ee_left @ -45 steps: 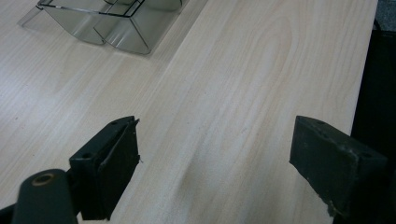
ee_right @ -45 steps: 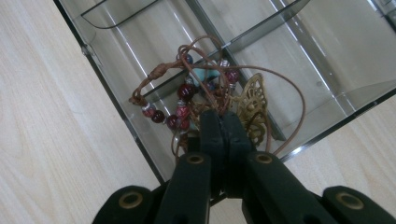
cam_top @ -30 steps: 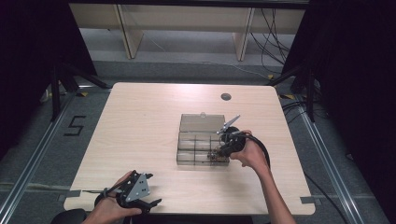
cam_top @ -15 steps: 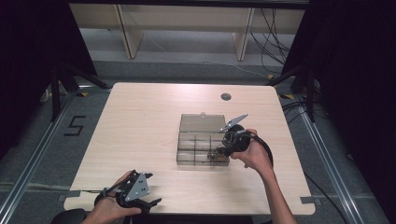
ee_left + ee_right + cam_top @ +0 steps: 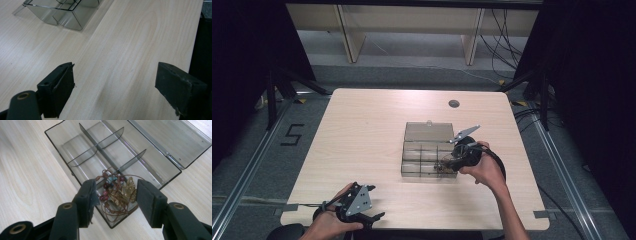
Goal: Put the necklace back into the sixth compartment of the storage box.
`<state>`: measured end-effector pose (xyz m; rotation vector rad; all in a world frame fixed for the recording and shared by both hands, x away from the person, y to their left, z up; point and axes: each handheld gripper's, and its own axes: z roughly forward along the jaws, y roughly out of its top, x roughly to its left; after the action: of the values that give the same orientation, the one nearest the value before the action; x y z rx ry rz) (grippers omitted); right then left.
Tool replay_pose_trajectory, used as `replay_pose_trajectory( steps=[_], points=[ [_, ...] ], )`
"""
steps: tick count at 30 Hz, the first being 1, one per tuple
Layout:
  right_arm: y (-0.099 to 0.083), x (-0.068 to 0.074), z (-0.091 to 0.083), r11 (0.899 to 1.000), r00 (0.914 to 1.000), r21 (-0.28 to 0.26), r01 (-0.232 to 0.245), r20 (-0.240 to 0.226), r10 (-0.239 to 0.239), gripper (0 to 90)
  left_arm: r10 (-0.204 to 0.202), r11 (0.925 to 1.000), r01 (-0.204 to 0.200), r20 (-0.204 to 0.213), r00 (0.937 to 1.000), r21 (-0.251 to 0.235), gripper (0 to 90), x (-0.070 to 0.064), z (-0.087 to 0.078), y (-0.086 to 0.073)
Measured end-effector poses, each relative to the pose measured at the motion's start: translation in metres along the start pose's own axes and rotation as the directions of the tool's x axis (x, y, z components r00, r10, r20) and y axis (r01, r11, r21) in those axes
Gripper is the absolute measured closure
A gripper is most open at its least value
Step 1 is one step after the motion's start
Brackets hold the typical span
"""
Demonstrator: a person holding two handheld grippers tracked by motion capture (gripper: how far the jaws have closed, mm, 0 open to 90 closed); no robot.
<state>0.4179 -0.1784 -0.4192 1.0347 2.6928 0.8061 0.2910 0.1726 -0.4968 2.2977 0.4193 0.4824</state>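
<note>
Right gripper [image 5: 113,192] has dropped lower over the clear divided organizer box [image 5: 75,150] than a second ago, jaws apart, straddling the beaded cord necklace [image 5: 117,192] in the near corner compartment at 6 o'clock; looks released. Left gripper [image 5: 115,87] idle, jaws wide

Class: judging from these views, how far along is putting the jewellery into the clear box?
Done: box lid open; beaded cord jewellery lies in a near corner compartment. In hand: right gripper open around it. Left: withdrawing, perhaps closing the lid; left gripper idles open.
</note>
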Motion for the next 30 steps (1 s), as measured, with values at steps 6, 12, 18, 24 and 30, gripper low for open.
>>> replay_pose_trajectory(
  steps=[6,12,18,24,30],
  points=[
    [-0.001,-0.001,0.0,0.999,0.9989,-0.032,0.044,-0.015,-0.045,49.7,0.008,0.9999,-0.008,-0.008,0.9999,0.008,15.0,0.001,0.0,0.0],
    [-0.004,0.004,-0.002,1.0,0.9997,-0.02,0.014,-0.02,-0.014,47.1,0.008,0.9999,-0.008,-0.007,0.9999,0.008,15.0,0.0,0.0,0.0],
    [-0.006,0.006,-0.003,0.999,0.9997,-0.044,0.017,-0.014,-0.018,45.9,0.001,0.9999,-0.001,-0.001,1.0,0.012,15.0,0.0,-0.001,0.0],
    [-0.007,0.008,-0.004,0.997,0.9983,-0.062,0.056,-0.016,-0.057,45.6,0.001,1.0,-0.001,-0.003,1.0,0.004,15.0,0.0,-0.001,0.0],
    [-0.01,0.012,-0.007,0.999,0.9992,-0.034,0.036,-0.015,-0.036,45.2,0.001,1.0,-0.001,-0.001,1.0,0.006,15.0,0.0,0.0,0.0]
  ],
)
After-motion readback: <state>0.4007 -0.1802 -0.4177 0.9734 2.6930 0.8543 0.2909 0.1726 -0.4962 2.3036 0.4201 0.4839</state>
